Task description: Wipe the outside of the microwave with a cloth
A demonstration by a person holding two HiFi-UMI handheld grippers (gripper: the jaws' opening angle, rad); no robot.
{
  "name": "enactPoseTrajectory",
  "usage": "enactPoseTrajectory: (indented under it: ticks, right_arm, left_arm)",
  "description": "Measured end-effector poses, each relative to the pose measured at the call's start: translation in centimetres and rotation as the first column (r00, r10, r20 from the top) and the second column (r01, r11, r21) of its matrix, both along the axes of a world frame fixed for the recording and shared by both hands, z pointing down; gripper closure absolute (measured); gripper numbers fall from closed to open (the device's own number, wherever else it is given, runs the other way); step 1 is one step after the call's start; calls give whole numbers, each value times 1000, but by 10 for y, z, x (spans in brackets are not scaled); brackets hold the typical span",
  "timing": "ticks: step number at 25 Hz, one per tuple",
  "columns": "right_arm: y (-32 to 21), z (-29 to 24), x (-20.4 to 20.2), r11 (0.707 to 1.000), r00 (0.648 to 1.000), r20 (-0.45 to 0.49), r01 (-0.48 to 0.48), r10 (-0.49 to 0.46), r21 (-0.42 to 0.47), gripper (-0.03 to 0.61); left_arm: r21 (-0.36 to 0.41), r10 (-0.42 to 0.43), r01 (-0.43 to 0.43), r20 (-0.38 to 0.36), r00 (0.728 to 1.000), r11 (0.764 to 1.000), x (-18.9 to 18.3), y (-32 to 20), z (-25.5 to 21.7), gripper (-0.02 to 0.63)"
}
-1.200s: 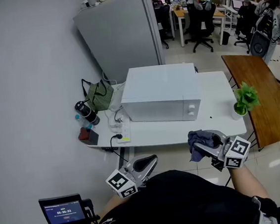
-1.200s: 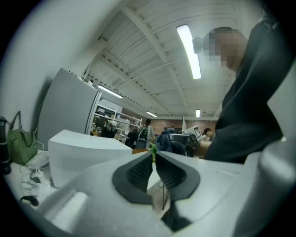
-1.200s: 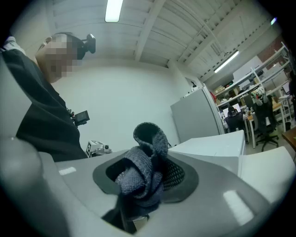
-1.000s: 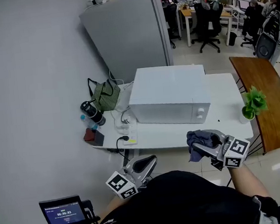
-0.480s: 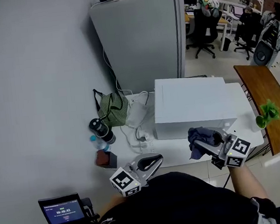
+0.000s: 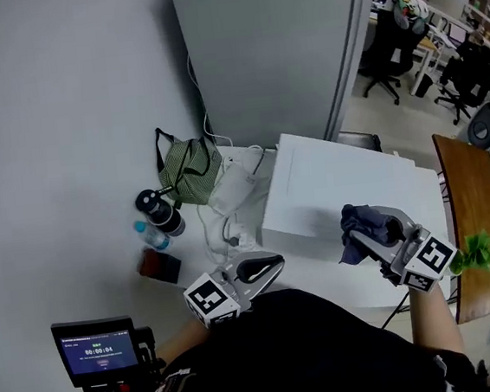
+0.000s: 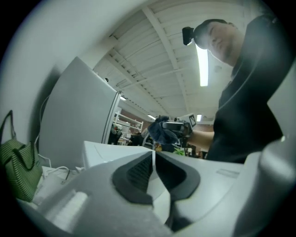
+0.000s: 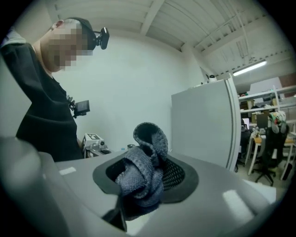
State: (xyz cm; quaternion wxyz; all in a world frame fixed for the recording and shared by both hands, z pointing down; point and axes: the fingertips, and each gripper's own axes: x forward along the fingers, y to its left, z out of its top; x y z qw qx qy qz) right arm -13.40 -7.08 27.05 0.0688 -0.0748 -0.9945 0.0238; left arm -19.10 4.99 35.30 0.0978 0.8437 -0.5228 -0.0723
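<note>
- The right claw (image 6: 358, 238) is clamped on a bunched dark-blue cloth (image 6: 362, 220). In the right gripper view the fabric (image 8: 141, 173) fills the gap between the jaws and bulges out ahead of them.
- The cloth hangs over the front right part of the white microwave (image 6: 314, 188), which sits toward the right end of the counter (image 6: 310, 273). Seen from the left gripper view, it appears to be above the top panel, not pressed on it.
- The left claw (image 6: 266, 271) is closed with nothing in it, low at the counter's front edge (image 7: 154, 171).
- Step in hand, as I judge it: bring the cloth down onto the top panel.
- To do it well, lead with the loose bulge so that fabric, not the jaw tips, meets the panel.
- Keep the pressure light and even, and sweep in overlapping passes from one edge to the other.
- The closed left claw could brace the microwave's left side so it does not slide.
- Keep away from the cables and the green bag (image 6: 188, 169) near the counter's left rear corner.
</note>
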Motion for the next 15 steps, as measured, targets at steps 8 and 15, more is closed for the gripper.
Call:
enactPoseTrajectory:
  ticks: [8,15]
  right_arm:
    - [-56,0,-114,929,936,-272,291,-226,229,422]
    - [-72,81,-266,838,656,-733,492,-180,235,421]
  left_arm:
    - [-29,-212,213,26,977,977,-22,0,4,597]
    - [-37,-270,269,-8,963,962,-86,27,31,597]
